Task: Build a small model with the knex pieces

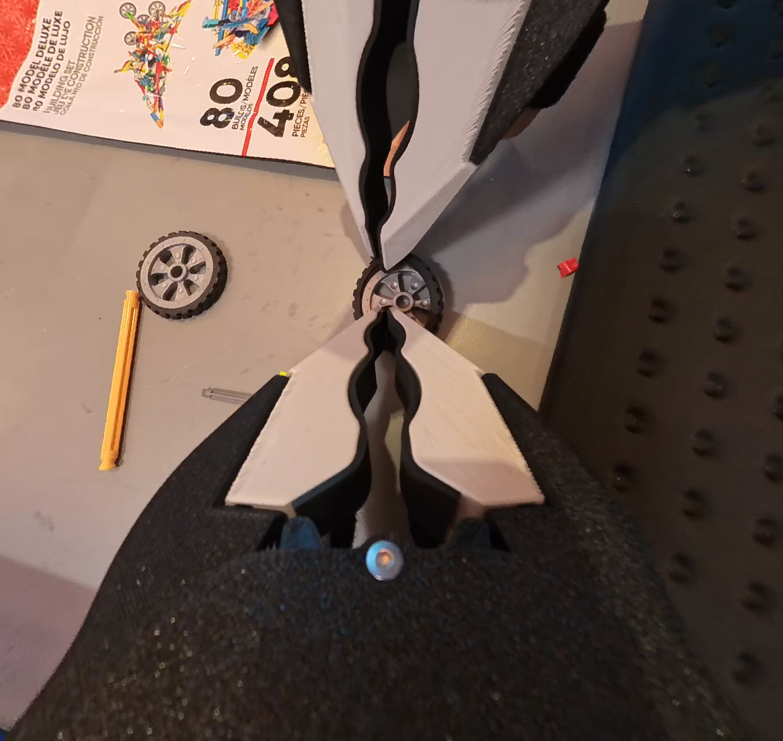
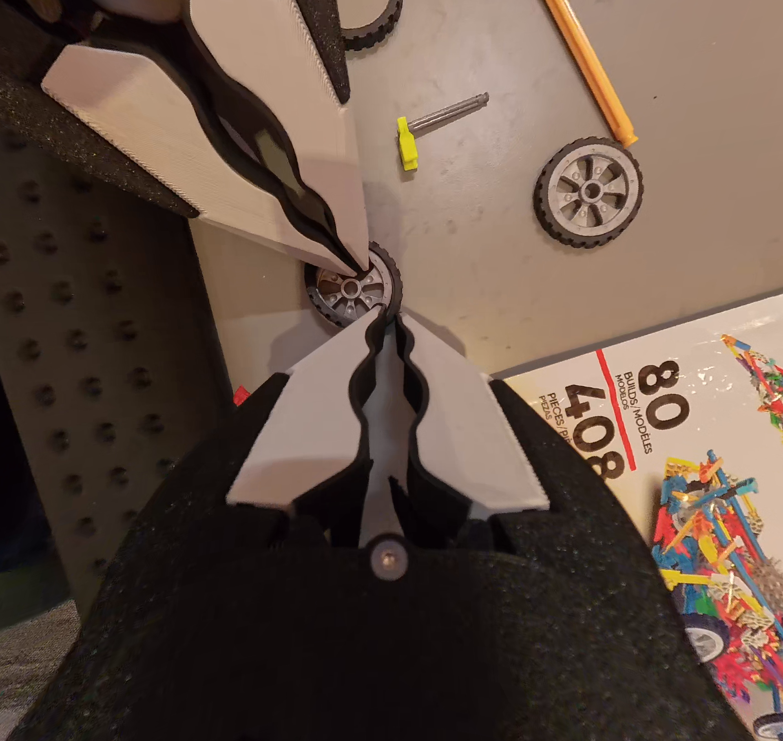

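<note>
A small wheel (image 1: 402,295) with a grey spoked hub and a black tyre lies on the grey table, held between both grippers. My left gripper (image 1: 385,318) is shut, and its tips pinch the wheel's near edge. My right gripper (image 1: 381,261) comes in from the far side, also shut, with its tips on the opposite edge. In the right wrist view the right gripper (image 2: 389,314) grips the tyre at the near edge of the wheel (image 2: 351,288). There the left gripper (image 2: 358,266) bites the far rim. The tyre looks partly off the hub on one side.
A second complete wheel (image 1: 182,275) (image 2: 589,192) lies beside an orange rod (image 1: 120,379) (image 2: 582,51). A grey rod (image 2: 451,111) with a yellow-green connector (image 2: 407,143), a loose black tyre (image 2: 377,13) and a small red piece (image 1: 567,266) lie nearby. A printed box (image 1: 127,64) (image 2: 678,466) and a dark perforated panel (image 1: 699,339) (image 2: 84,339) border the table. Less than 4 cm separates the two grippers' tips.
</note>
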`<state>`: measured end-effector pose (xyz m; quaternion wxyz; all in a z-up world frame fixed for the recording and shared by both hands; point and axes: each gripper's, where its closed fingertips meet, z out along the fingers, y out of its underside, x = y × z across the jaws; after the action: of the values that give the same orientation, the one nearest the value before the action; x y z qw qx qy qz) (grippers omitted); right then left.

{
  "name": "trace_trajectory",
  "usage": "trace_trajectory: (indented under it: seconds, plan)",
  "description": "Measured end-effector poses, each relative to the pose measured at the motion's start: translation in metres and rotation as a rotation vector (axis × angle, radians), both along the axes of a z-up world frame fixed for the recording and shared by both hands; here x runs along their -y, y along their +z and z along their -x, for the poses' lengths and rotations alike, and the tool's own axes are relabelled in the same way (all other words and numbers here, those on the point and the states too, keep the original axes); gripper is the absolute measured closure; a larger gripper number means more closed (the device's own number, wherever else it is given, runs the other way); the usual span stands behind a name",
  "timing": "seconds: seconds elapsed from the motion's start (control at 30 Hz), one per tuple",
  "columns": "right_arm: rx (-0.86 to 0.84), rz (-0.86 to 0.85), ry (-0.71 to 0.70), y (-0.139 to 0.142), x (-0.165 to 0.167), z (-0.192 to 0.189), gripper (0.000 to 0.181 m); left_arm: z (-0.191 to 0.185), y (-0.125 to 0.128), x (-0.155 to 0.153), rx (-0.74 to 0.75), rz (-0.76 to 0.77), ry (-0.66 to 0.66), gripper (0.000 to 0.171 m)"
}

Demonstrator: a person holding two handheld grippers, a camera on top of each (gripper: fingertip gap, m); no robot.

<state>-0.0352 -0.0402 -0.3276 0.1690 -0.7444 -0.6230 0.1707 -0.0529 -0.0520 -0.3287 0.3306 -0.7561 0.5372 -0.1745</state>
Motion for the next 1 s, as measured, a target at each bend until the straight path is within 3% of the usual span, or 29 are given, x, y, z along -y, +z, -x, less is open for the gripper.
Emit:
trace_trajectory:
  seconds: [0.43, 0.67, 0.83, 1.0]
  plan:
    - [-0.012, -0.073, -0.006, -0.0007, 0.0013, -0.0009, 0.177, -0.0005, 0.0011, 0.0002, -0.048, -0.089, -0.05, 0.171]
    - [-0.031, -0.105, 0.058, 0.0003, 0.0043, -0.0014, 0.177, -0.0017, 0.0006, 0.0053, -0.064, -0.08, -0.098, 0.171]
    - [-0.087, -0.019, 0.054, 0.0011, 0.0061, -0.0022, 0.176, -0.0027, 0.0005, 0.0064, -0.055, -0.039, -0.12, 0.171]
    - [-0.167, 0.055, -0.046, 0.0012, 0.0005, -0.0041, 0.163, -0.0032, 0.0005, 0.0066, -0.052, -0.02, -0.149, 0.171]
